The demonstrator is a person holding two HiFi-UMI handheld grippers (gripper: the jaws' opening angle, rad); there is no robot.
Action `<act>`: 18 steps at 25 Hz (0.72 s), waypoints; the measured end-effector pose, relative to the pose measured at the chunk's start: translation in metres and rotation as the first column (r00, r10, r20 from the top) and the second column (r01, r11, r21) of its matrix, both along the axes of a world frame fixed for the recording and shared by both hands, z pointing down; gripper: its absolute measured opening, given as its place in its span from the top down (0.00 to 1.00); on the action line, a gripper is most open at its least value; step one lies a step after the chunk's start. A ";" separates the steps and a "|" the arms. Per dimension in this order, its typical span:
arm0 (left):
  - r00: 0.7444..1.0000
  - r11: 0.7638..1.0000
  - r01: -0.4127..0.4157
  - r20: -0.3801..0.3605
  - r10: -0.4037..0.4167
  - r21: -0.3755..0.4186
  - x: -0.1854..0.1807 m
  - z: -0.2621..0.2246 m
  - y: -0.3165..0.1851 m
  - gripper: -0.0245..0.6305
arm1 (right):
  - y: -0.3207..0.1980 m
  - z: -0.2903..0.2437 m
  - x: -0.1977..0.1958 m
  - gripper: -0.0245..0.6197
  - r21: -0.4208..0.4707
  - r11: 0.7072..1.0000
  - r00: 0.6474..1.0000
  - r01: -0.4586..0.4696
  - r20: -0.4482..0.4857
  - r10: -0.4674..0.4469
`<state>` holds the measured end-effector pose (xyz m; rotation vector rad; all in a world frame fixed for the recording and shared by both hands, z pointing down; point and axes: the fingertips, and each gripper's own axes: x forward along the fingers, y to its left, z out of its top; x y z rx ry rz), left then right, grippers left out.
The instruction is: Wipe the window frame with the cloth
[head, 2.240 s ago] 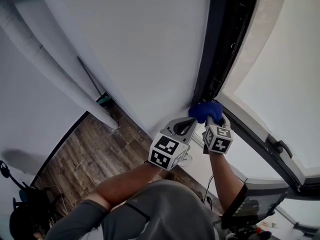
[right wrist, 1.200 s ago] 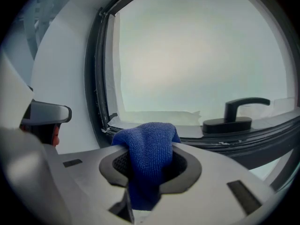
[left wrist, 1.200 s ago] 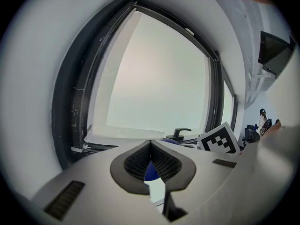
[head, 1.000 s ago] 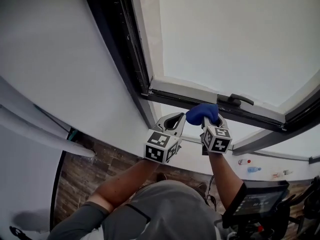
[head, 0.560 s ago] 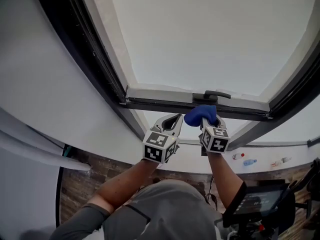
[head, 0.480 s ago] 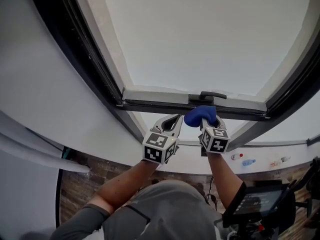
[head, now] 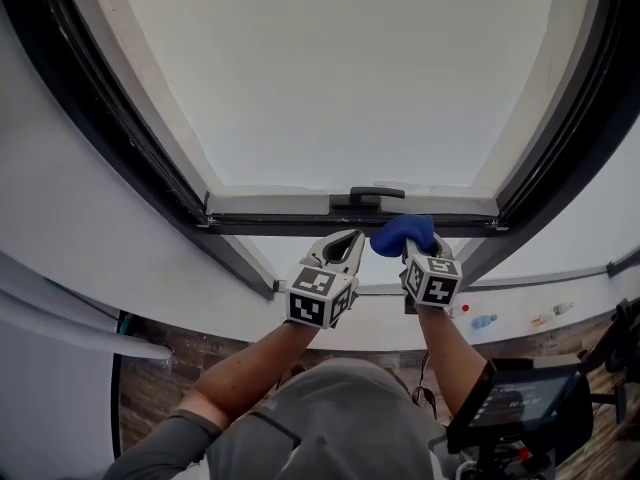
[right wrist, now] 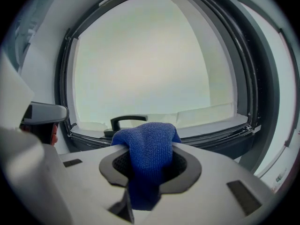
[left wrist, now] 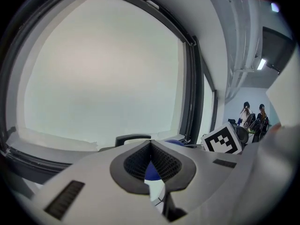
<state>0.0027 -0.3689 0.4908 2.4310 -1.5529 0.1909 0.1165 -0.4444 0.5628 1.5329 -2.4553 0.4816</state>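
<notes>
A blue cloth [head: 403,232] bunches out of my right gripper [head: 417,245], which is shut on it just below the window's dark bottom rail [head: 290,225]. In the right gripper view the cloth [right wrist: 145,135] fills the jaws of that gripper [right wrist: 148,150], with the black window handle [right wrist: 127,121] and the bottom rail [right wrist: 213,136] behind it. My left gripper [head: 352,238] hangs beside it, shut with nothing held. Its jaws [left wrist: 150,143] meet at the tips below the handle [left wrist: 133,138]. Whether the cloth touches the frame is hidden.
The dark frame [head: 110,118] runs up both sides of a bright pane [head: 330,68]. White wall lies left, and a white sill [head: 520,278] runs right. A monitor [head: 515,400] stands at lower right over wood floor [head: 150,388]. Two people [left wrist: 253,114] stand far off.
The head view has swung from the wall to face the window squarely, so the handle and bottom rail have slid left in view. Both grippers keep their pose, the cloth still gripped.
</notes>
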 end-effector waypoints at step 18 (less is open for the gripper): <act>0.995 0.994 -0.102 0.018 0.102 -0.028 0.151 0.024 -0.039 0.95 | -0.032 0.011 0.165 0.77 -0.017 0.995 0.995 -0.095 0.009 0.095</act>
